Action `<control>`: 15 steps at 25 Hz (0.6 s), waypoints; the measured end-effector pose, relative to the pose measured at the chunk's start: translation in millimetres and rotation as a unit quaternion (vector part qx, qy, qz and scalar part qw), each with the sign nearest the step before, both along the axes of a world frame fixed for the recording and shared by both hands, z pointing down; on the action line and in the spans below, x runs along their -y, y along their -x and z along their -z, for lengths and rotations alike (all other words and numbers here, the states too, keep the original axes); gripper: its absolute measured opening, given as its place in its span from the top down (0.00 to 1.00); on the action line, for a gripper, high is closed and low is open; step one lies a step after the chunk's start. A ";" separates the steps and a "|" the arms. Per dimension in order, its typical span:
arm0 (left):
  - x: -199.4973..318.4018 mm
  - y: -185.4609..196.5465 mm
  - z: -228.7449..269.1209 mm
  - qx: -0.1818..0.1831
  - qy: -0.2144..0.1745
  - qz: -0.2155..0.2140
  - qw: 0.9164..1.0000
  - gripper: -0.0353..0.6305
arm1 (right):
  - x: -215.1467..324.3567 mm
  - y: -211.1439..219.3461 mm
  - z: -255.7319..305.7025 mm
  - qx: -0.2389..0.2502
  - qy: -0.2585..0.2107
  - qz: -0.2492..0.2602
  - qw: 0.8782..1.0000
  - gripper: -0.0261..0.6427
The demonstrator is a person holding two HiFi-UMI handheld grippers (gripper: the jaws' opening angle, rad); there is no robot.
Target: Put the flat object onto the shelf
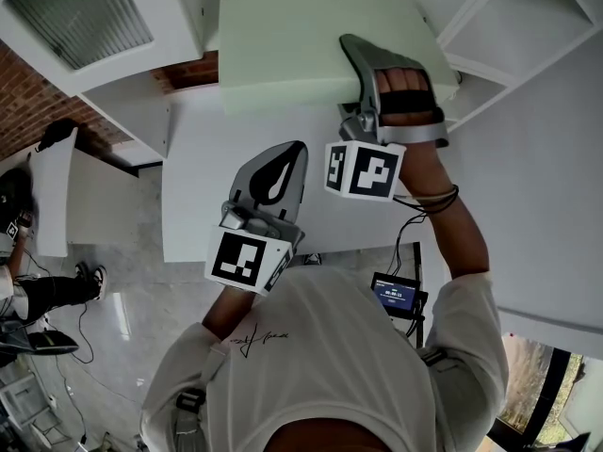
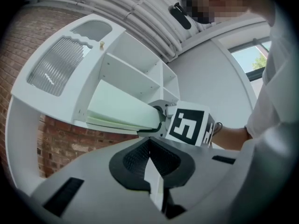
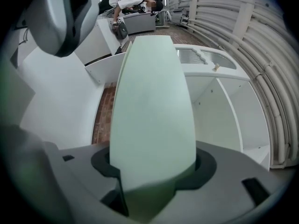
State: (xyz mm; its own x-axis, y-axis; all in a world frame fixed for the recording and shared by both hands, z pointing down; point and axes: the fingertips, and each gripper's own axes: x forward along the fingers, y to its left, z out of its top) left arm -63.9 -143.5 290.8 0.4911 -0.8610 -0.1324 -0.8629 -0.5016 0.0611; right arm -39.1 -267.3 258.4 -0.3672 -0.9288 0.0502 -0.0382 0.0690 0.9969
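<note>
The flat object is a pale green board [image 1: 311,36]. My right gripper [image 1: 356,56] is shut on its near edge and holds it up against the white shelf unit [image 1: 528,26]. In the right gripper view the board [image 3: 154,101] runs straight out from the right gripper [image 3: 154,183] toward the open shelf compartments [image 3: 229,111]. My left gripper [image 1: 290,153] hangs lower and to the left, shut, with nothing in it. From the left gripper [image 2: 153,160] I see the board [image 2: 121,108] lying at the mouth of a shelf compartment [image 2: 133,73]. How far in it reaches is hidden.
A frosted ribbed panel [image 1: 80,12] sits at the shelf unit's left end. Brick wall [image 1: 28,102] shows behind it. A person [image 3: 135,1] bends over a desk in the background. White pipes [image 3: 261,55] run along the wall. A small screen device [image 1: 396,295] hangs at the waist.
</note>
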 end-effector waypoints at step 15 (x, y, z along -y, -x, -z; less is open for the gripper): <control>34.8 -4.7 39.9 0.016 -0.048 0.000 0.999 0.93 | 9.4 5.2 -3.4 -0.007 -0.010 0.001 1.000 0.54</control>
